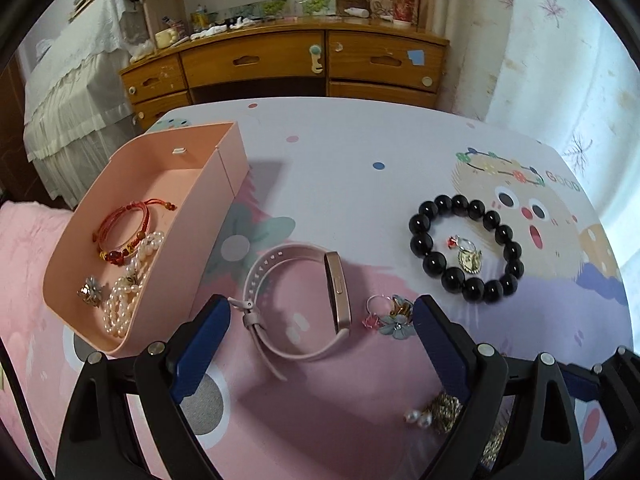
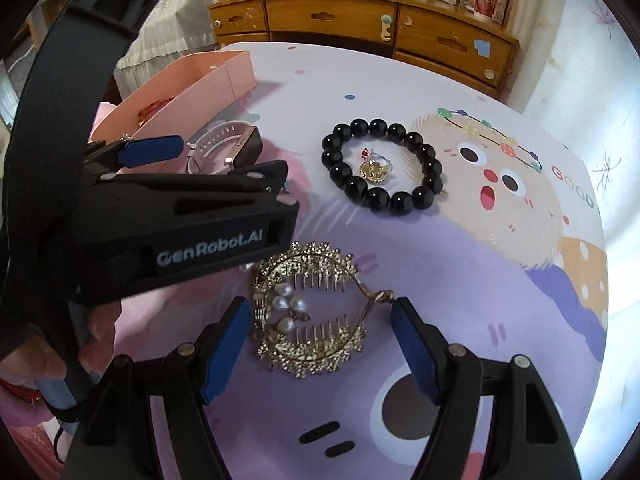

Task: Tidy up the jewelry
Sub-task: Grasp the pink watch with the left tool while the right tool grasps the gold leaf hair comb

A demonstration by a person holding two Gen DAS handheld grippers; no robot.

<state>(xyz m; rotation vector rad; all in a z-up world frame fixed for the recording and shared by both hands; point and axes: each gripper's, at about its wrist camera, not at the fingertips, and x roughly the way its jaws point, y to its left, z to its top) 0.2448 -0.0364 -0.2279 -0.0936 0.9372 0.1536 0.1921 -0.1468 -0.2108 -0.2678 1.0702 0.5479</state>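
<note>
A pink box (image 1: 224,168) on the table's left holds a red cord bracelet (image 1: 124,224), pearl strands (image 1: 128,292) and a small brooch (image 1: 90,290). A pink smart band (image 1: 304,304) lies between the fingers of my open, empty left gripper (image 1: 320,312). Flower rings (image 1: 390,316) lie by its right finger. A black bead bracelet (image 1: 466,248) rings a gold pendant (image 1: 469,260). My open right gripper (image 2: 318,320) straddles a gold pearl hair comb (image 2: 308,312) without touching it. The left gripper (image 2: 200,152) also shows in the right wrist view.
The table (image 2: 480,260) has a cartoon-print cover. A wooden dresser (image 1: 288,64) stands behind it, a lace-covered bed (image 1: 72,92) at the left, and a curtain (image 1: 560,60) at the right. Pearl earrings (image 1: 418,418) lie near the left gripper's right finger.
</note>
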